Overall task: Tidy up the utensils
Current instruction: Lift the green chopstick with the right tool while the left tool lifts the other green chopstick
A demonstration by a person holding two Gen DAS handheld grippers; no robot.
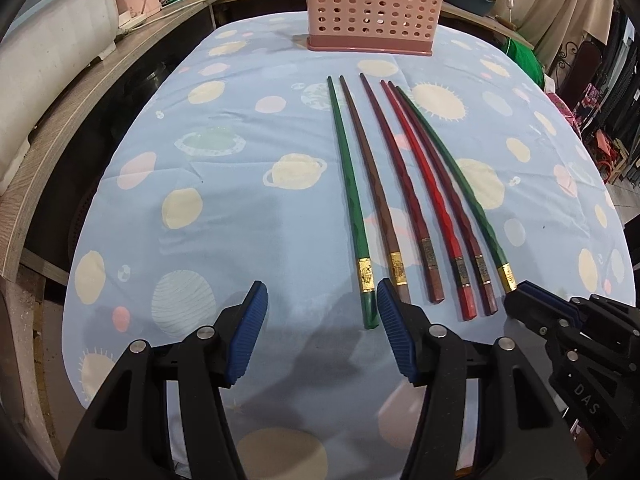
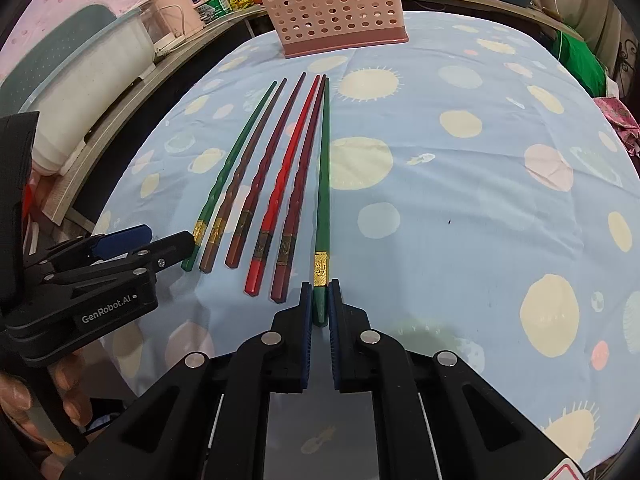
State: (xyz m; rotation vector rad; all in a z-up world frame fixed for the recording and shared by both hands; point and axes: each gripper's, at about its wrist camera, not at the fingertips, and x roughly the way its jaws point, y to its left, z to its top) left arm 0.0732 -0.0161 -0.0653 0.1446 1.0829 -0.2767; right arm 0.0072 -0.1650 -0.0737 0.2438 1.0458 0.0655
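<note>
Several chopsticks lie side by side on the blue planet-print tablecloth [image 1: 240, 208], tips toward a pink perforated holder [image 1: 372, 8] [image 2: 336, 8] at the far end. My right gripper [image 2: 320, 286] [image 1: 520, 294] is shut on the butt end of the rightmost green chopstick [image 2: 323, 184] [image 1: 460, 184], which rests on the cloth. My left gripper [image 1: 322, 296] [image 2: 168, 238] stands open, low over the cloth. The butt of the leftmost green chopstick [image 1: 352, 200] [image 2: 224, 184] sits just inside its right finger [image 1: 394, 328]. Between the two green ones lie brown, dark red and red chopsticks [image 1: 432, 192].
A wooden shelf [image 1: 80, 120] runs along the left with a white bin [image 1: 52, 40], a pink appliance and jars. Green fabric [image 2: 576, 56] sits off the far right edge. A person's hand [image 2: 60, 392] holds the left gripper's body.
</note>
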